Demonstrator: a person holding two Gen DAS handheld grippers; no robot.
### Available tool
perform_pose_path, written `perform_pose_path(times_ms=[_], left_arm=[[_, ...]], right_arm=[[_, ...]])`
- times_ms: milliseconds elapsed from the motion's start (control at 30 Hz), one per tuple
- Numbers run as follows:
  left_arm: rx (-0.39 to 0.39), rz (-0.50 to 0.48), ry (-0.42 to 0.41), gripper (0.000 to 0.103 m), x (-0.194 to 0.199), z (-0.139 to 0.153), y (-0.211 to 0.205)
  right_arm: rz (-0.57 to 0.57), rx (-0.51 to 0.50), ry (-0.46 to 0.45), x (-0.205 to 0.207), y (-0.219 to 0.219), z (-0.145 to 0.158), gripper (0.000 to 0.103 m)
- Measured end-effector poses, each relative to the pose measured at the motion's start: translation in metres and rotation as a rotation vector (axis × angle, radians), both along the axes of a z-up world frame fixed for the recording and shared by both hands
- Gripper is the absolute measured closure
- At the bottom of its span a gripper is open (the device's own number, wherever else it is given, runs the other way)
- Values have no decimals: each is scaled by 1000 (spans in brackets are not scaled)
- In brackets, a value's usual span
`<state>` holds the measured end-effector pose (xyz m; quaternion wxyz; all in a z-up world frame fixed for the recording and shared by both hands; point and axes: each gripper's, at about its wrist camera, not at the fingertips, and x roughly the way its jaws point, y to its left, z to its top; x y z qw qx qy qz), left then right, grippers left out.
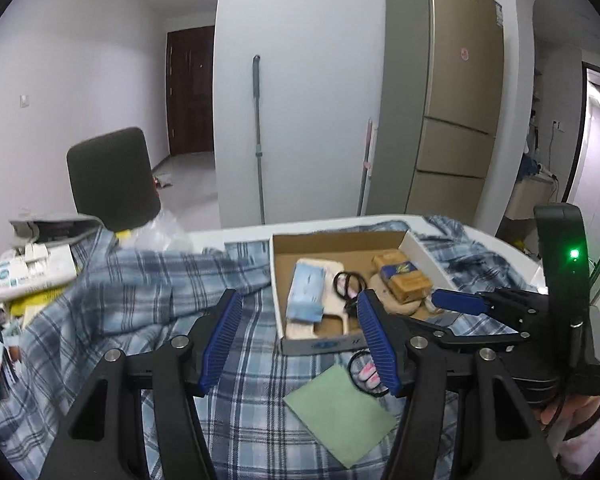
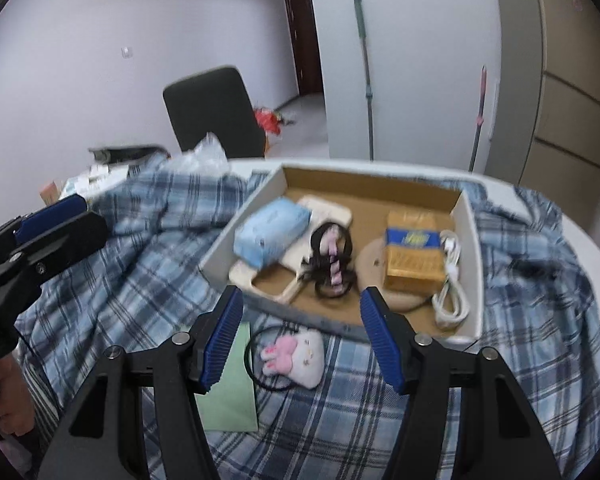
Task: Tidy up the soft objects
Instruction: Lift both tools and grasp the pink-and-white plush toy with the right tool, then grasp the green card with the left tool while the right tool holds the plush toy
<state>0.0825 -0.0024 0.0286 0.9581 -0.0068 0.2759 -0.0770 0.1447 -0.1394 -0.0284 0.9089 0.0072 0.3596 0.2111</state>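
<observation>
Plush (image 2: 296,356) lies on the plaid cloth (image 2: 380,420) between my right gripper's (image 2: 302,342) wide-open, empty jaws, its black band touching the green sheet (image 2: 232,392) by the left finger; the box (image 2: 470,264) sits just beyond. From my left gripper (image 1: 300,342), also wide open and empty, the plush (image 1: 368,374) peeks beside the right finger, the box (image 1: 276,280) just ahead.
</observation>
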Motion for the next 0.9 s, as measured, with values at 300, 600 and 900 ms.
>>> perform_pose_path(times_ms=[300,600,900], left_arm=[[-39,14,118,40,25,-46,18],[-23,19,254,40,39,-69,20],[-51,0,400,65,47,-84,19]], right_arm=[[65,-62,114,8,15,-36,43],[62,-111,184,17,19,-62,66],[79,-150,126,8,20,-43,74]])
